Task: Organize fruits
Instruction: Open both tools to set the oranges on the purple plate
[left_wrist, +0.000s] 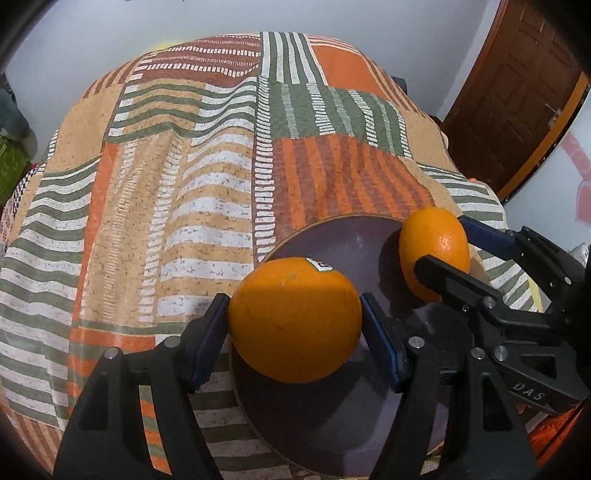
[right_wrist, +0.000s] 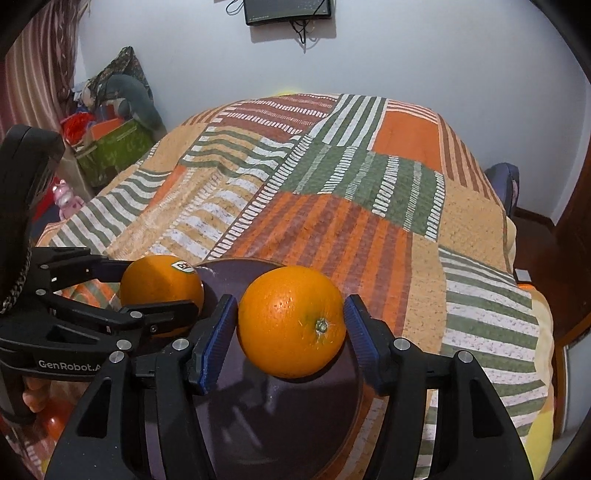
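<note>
An orange with a white sticker (left_wrist: 291, 321) sits between the blue pads of my left gripper (left_wrist: 293, 317), which is shut on it just above a dark purple plate (left_wrist: 351, 240). A second orange (right_wrist: 291, 321), stem end towards the camera, is gripped by my right gripper (right_wrist: 291, 317) over the same plate (right_wrist: 280, 424). In the left wrist view the right gripper (left_wrist: 443, 245) holds its orange (left_wrist: 424, 236) at the plate's far right rim. In the right wrist view the left gripper (right_wrist: 160, 286) and the stickered orange (right_wrist: 155, 280) are at the plate's left.
The plate lies on a bed covered by a patchwork cloth (left_wrist: 184, 184) in orange, green and white. A wooden door (left_wrist: 517, 103) stands at the right. Boxes and clutter (right_wrist: 110, 147) fill the floor at the left, and a screen (right_wrist: 288, 11) hangs on the far wall.
</note>
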